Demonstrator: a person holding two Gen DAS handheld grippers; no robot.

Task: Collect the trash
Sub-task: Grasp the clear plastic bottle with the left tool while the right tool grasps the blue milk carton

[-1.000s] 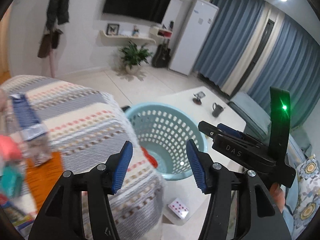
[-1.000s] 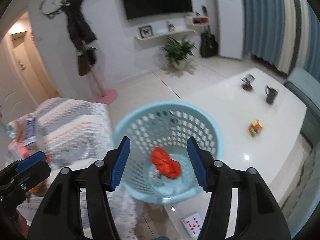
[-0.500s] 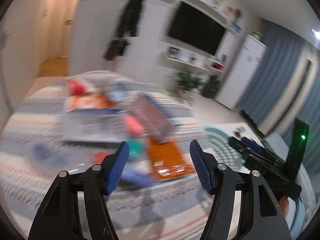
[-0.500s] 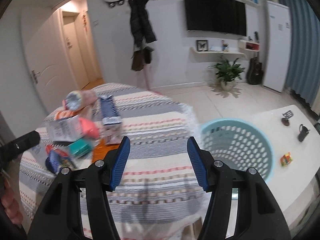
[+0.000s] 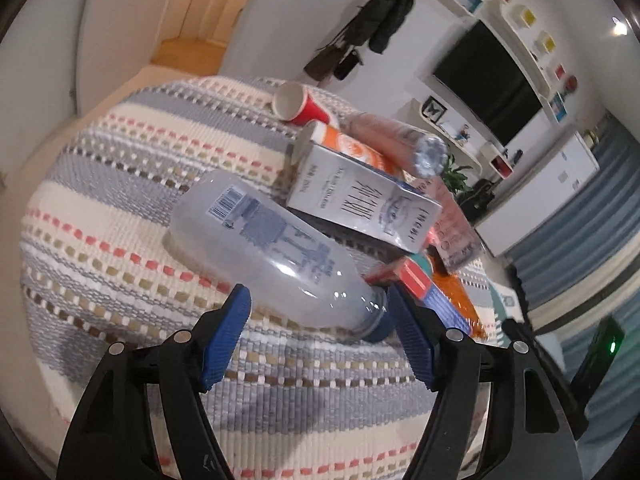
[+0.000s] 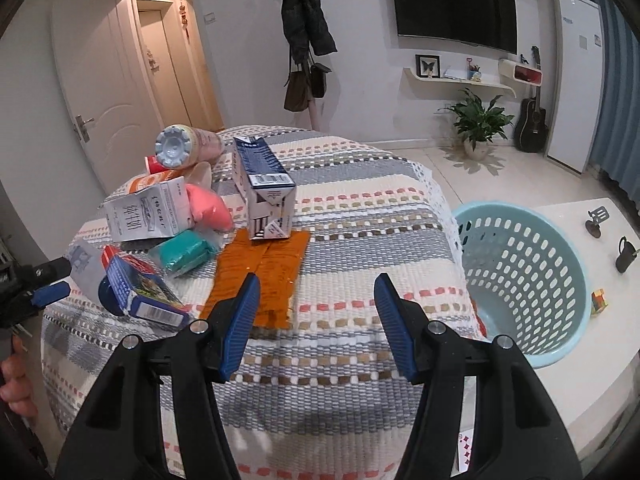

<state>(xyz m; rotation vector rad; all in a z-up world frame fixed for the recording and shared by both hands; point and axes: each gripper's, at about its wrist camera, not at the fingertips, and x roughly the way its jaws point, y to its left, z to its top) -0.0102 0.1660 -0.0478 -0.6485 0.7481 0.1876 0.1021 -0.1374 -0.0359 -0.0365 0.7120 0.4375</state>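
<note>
Left tool (image 5: 320, 312): fingers spread wide, straddling the neck end of a clear plastic bottle (image 5: 272, 248) — the pads are beside it, not pressing on it.
Clear plastic bottle: lying on its side on the striped tablecloth (image 5: 120, 208), blue cap (image 5: 378, 330) toward the left tool, barcode label facing up.
Right tool (image 6: 316, 312): fingers well apart with nothing between them, hanging over the near edge of the surface, just short of an orange wrapper (image 6: 262, 276) lying flat.
Pile of trash: bunched on the left side of the surface in the right wrist view — a white carton with Chinese print (image 6: 150, 210), a pink lump (image 6: 208, 208), a teal crumpled piece (image 6: 186, 254), a blue box with a barcode (image 6: 140, 298), and a tall blue-and-white carton (image 6: 264, 188) resting on the far end of the orange wrapper.
Top of the pile: a pinkish bottle with a ribbed white cap (image 6: 188, 146) lies across the rest; a red paper cup (image 5: 300, 106) rests on its side behind.
Basket (image 6: 524, 276): pale blue, perforated, standing to the right of the clothed surface on a white low table (image 6: 600, 364) — well apart from the pile.
White low table: also carries a dark mug (image 6: 626, 256) and a small coloured cube (image 6: 599, 301) beside the basket.
</note>
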